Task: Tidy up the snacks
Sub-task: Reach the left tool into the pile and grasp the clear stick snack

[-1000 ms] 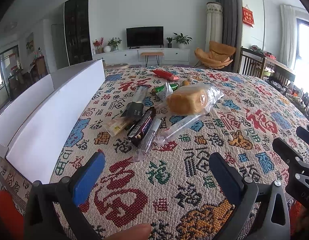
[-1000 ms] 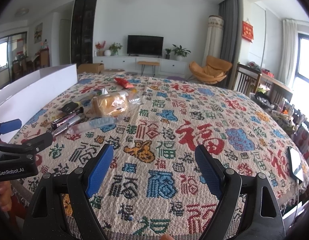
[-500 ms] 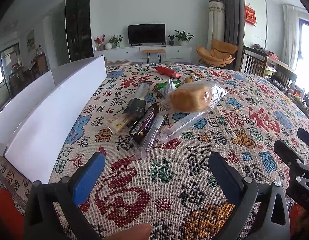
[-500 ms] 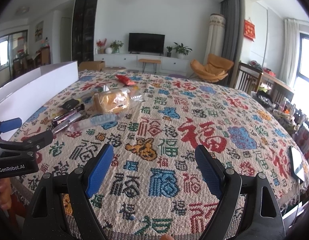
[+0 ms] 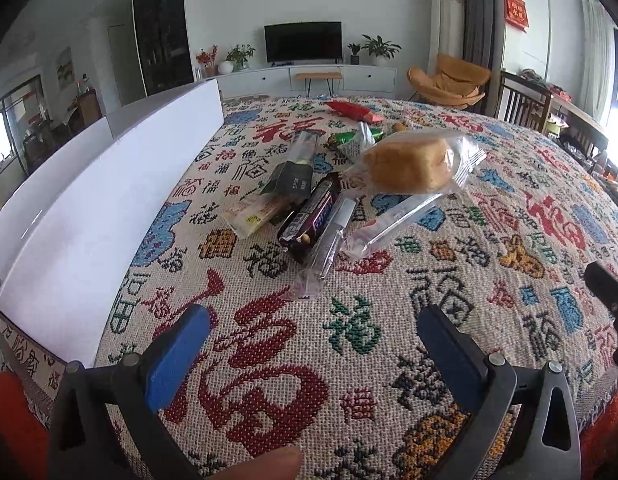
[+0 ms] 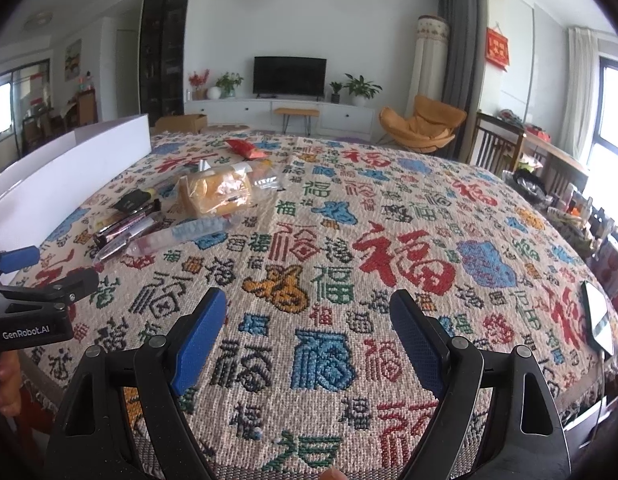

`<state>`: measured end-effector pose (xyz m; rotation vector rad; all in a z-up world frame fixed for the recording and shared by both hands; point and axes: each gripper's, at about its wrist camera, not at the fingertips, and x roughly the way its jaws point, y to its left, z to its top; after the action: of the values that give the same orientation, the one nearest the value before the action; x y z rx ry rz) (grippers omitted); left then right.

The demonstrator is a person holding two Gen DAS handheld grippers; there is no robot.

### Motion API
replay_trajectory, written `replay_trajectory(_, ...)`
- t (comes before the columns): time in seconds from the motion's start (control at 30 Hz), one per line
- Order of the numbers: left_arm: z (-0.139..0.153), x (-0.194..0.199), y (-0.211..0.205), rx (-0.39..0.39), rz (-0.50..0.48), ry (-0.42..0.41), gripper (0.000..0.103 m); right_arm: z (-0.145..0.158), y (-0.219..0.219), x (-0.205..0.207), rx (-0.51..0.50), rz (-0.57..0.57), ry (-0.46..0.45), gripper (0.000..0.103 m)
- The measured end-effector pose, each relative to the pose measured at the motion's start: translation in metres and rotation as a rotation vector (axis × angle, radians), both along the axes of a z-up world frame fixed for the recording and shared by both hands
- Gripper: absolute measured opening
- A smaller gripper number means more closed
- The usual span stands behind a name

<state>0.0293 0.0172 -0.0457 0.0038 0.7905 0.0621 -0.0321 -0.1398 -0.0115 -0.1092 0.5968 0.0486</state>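
A heap of wrapped snacks lies on the patterned tablecloth (image 5: 349, 360): a bread loaf in clear wrap (image 5: 409, 164) (image 6: 217, 194), a dark purple bar (image 5: 313, 216) (image 6: 127, 224), a clear-wrapped stick (image 5: 325, 252), a black packet (image 5: 291, 178), a clear tube pack (image 5: 393, 220) (image 6: 181, 234), a green packet (image 5: 349, 136) and a red packet (image 5: 351, 111) (image 6: 245, 147). My left gripper (image 5: 313, 324) hangs open just short of the clear stick, nothing between its fingers. My right gripper (image 6: 307, 310) stands open over bare cloth, well right of the heap.
A tall white box (image 5: 101, 208) (image 6: 69, 168) stands along the table's left side. A phone-like slab (image 6: 599, 312) lies near the right table edge. Chairs (image 6: 497, 140) stand beyond the far right. A hand (image 6: 7, 372) holds the left gripper's body (image 6: 33, 316).
The left gripper has come forward and lower toward the snack heap, which now looks larger and nearer. The right gripper has hardly moved.
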Motion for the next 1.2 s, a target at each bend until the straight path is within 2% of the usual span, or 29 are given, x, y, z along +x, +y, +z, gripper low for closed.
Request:
replay_trajectory(0.07,-0.007,0.011,0.005,-0.007,-0.005,0.05,0.103,-0.001,-0.009,0.011,0.016,-0.006,0.031,0.086)
replay_trajectory(0.17,-0.015,0.027,0.01,-0.046,-0.03,0.121,0.103,-0.008,-0.029,0.042,0.074,-0.023,0.141,0.086)
replay_trajectory(0.3,-0.019,0.044,0.011,-0.029,-0.05,0.158,0.103,-0.02,-0.048,0.086,0.019,-0.049,0.249,0.086)
replay_trajectory(0.43,-0.027,0.061,0.012,-0.011,-0.045,0.207,0.103,-0.025,-0.068,0.13,-0.06,-0.074,0.279,0.086)
replay_trajectory(0.5,-0.03,0.066,0.017,-0.042,-0.044,0.214,0.103,-0.028,-0.078,0.149,-0.095,-0.097,0.288,0.086)
replay_trajectory(0.7,-0.03,0.074,0.018,-0.035,-0.047,0.208,0.103,-0.041,-0.1,0.176,-0.153,-0.155,0.29,0.086)
replay_trajectory(0.8,-0.03,0.075,0.017,-0.035,-0.04,0.19,0.103,-0.042,-0.108,0.176,-0.093,-0.155,0.278,0.086)
replay_trajectory(1.0,-0.031,0.075,0.017,-0.037,-0.029,0.179,0.103,-0.043,-0.109,0.179,-0.051,-0.149,0.29,0.086)
replay_trajectory(1.07,-0.031,0.074,0.017,-0.037,-0.029,0.183,0.103,-0.044,-0.113,0.182,-0.026,-0.152,0.298,0.089)
replay_trajectory(1.2,-0.03,0.076,0.017,-0.04,-0.026,0.199,0.103,-0.048,-0.129,0.185,0.088,-0.147,0.326,0.091)
